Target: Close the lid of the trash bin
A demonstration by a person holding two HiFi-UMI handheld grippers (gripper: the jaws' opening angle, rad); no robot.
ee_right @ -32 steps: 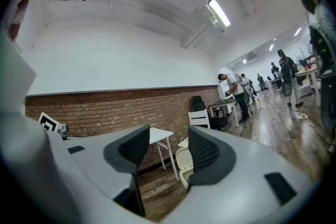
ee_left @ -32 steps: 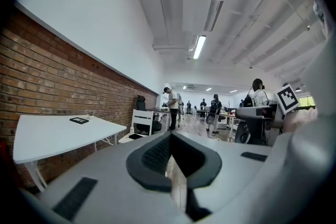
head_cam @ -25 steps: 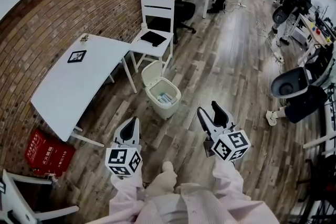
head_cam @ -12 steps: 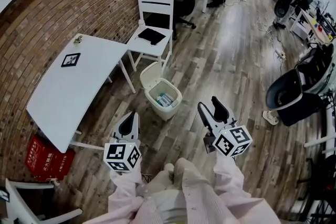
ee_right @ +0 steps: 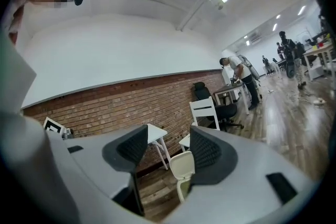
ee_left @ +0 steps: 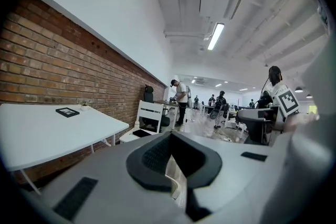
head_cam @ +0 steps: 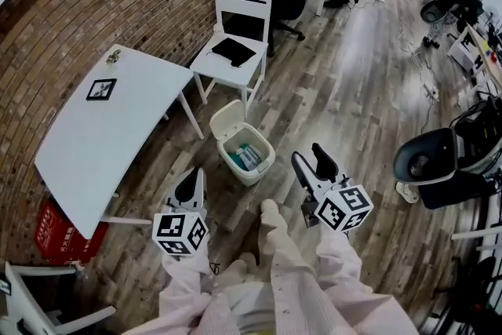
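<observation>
While its lid stands up, rounded cream plastic bin

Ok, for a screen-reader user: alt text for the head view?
A white trash bin stands open on the wood floor, lid raised, beside a white table. The person's left gripper and right gripper are held short of it, touching nothing.

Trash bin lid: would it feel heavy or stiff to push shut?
The lid looks like thin plastic standing up from one edge, so it is probably light and swings down easily. The trash bin is small and freestanding on the wood floor, so a shove might slide it.
</observation>
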